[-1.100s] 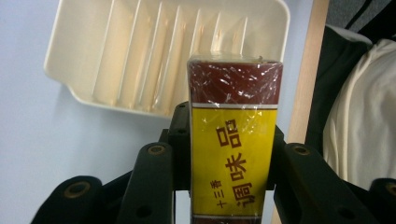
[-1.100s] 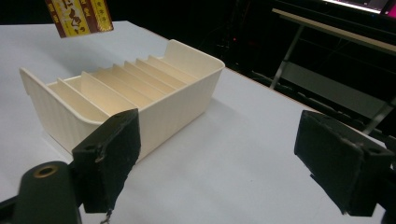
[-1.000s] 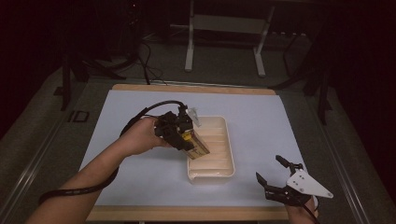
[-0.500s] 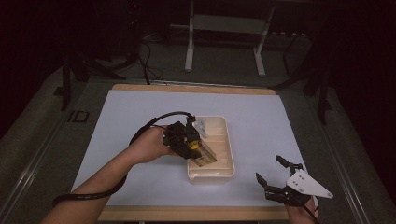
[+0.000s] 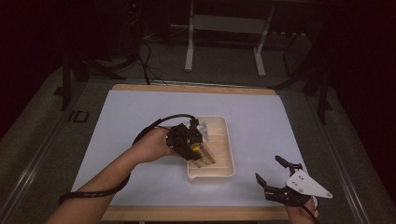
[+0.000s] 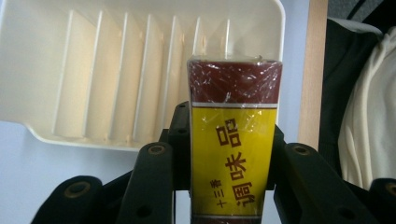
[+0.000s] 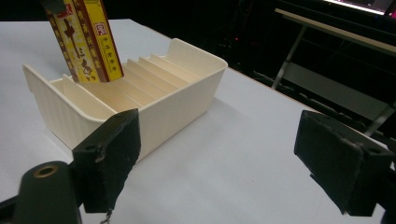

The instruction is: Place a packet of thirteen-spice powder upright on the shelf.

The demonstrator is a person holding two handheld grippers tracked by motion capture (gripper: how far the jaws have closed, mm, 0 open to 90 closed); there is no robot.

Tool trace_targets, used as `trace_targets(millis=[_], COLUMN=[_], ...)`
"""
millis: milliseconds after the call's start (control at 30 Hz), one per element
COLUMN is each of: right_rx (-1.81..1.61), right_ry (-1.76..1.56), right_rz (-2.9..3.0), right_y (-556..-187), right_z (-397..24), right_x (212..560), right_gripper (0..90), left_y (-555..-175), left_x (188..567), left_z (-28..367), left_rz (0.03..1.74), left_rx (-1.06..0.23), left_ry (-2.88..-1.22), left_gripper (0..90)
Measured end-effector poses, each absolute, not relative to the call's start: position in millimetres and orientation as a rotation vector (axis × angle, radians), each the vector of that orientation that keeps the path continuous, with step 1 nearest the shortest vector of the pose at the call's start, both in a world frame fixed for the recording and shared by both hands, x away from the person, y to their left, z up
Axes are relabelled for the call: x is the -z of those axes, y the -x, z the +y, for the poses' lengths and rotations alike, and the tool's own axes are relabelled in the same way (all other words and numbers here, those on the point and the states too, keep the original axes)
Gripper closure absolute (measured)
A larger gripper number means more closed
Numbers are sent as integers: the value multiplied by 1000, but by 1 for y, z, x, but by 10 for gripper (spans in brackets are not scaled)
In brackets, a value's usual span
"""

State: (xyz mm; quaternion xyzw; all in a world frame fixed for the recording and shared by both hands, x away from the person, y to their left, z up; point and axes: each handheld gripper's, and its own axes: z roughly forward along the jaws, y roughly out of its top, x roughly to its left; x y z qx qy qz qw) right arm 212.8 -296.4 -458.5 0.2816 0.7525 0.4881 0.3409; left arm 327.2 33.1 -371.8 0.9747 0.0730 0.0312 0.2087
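The left gripper (image 5: 198,148) clamps a maroon-and-yellow seasoning packet (image 6: 233,140), tilted into the near end of the cream ribbed tray (image 5: 224,170); it has sunk lower than a second ago. The right gripper (image 5: 275,176), jaws wide apart and empty, has stayed put nearby.

High view: fixed above the near edge of the table (image 5: 140,112), facing forward and down, far enough to take in the whole top and the floor beyond at 12 o'clock.

Left gripper view: rides on the left gripper (image 5: 198,154), looking along its jaws, very close to the box (image 6: 233,140) held between them, with the tray (image 6: 28,70) at 11 o'clock.

Right gripper view: rides on the right gripper (image 5: 275,179), low over the table and nearly level, tray (image 7: 187,93) near at 11 o'clock.

Shared by all three: tray (image 5: 224,165) and box.
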Motion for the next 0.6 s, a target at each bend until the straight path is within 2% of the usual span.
trace_targets(millis=[600], right_rx=[-1276], right_ry=[-737], right_rz=[1960], right_y=[-213], right_z=[-297], right_x=[459], right_gripper=[146], left_y=[-333], left_x=[381], left_z=[20], left_rz=[159], left_rx=[-55], left_ry=[-2766], left_gripper=[682])
